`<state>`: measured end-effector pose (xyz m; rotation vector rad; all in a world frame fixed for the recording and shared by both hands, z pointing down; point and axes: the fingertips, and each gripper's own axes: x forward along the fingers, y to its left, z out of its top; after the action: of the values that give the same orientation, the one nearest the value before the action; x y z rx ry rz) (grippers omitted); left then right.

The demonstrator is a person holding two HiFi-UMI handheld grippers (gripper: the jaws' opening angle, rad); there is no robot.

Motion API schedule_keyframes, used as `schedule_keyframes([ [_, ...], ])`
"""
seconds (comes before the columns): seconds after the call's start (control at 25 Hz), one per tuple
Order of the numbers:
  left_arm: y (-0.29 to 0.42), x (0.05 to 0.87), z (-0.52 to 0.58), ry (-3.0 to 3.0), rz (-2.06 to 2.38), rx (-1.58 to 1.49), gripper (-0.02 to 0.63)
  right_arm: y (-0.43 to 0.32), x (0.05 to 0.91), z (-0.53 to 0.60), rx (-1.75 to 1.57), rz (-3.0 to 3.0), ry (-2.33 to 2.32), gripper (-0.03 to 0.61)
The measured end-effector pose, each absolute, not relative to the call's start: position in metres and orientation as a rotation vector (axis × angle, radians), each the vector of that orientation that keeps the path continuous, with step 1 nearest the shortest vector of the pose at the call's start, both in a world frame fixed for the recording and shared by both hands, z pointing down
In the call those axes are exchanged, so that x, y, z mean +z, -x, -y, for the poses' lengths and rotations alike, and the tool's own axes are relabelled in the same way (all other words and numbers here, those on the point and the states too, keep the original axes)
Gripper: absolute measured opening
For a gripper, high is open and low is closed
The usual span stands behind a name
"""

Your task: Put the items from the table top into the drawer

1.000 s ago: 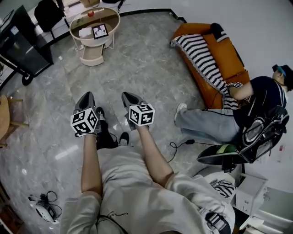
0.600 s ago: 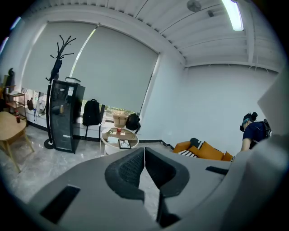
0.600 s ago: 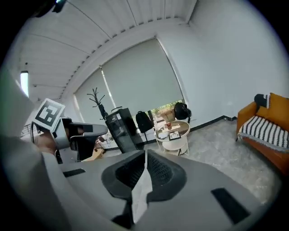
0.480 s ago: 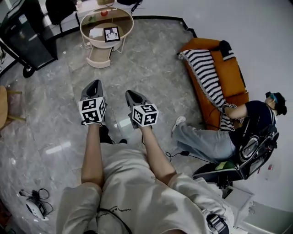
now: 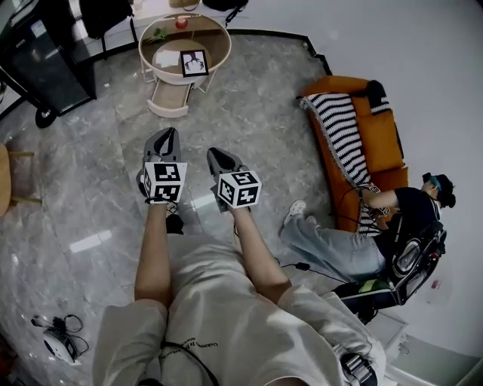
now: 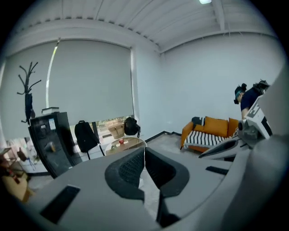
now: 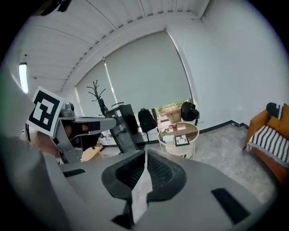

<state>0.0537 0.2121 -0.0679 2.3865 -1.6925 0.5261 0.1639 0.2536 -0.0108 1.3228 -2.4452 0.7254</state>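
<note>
**While both grippers stay out in the room, shut and empty: stock by view**

**Head view.** Left gripper (image 5: 168, 134) and right gripper (image 5: 214, 155) sit side by side at frame centre, over the glossy grey marble floor (image 5: 256, 98).
- Table (image 5: 223, 47): round, upper left, well apart from both grippers.
- On the table: apple (image 5: 181, 22), framed card (image 5: 194, 62), white paper (image 5: 166, 57).
- Drawer (image 5: 170, 96): pulled out beneath the table.
- Seen only in this view: seated person (image 5: 339, 245) at lower right; cabled device (image 5: 59, 343) on the floor at lower left.
- Sofa (image 5: 377, 128): orange, striped throw, right edge.
- Black cabinet (image 5: 41, 68): upper left.

**Left gripper view.** The jaws meet tip to tip with nothing between them.
- The apple shows on the table just above the tips.
- The right gripper fills the right edge.

**Right gripper view.** The jaws are closed and hold nothing.
- The table is at centre with the card facing up.
- The left gripper's marker cube is at the left edge.

**Gripper views only.** Blind (image 7: 144, 76), coat stand (image 6: 28, 90), ribbed ceiling (image 6: 135, 18).
</note>
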Motion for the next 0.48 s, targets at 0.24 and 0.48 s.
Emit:
schedule_keyframes([
  [0.24,-0.022,-0.060,-0.179,-2.429,1.640,0.561,0.023,-0.134,-0.007,-0.220,0.734,2.397,-1.376,0.043],
  [0.48,0.017,-0.029,-0.159,-2.435,1.625,0.739,0.023,-0.128,0.004,-0.205,0.745,2.337,-1.458,0.043],
])
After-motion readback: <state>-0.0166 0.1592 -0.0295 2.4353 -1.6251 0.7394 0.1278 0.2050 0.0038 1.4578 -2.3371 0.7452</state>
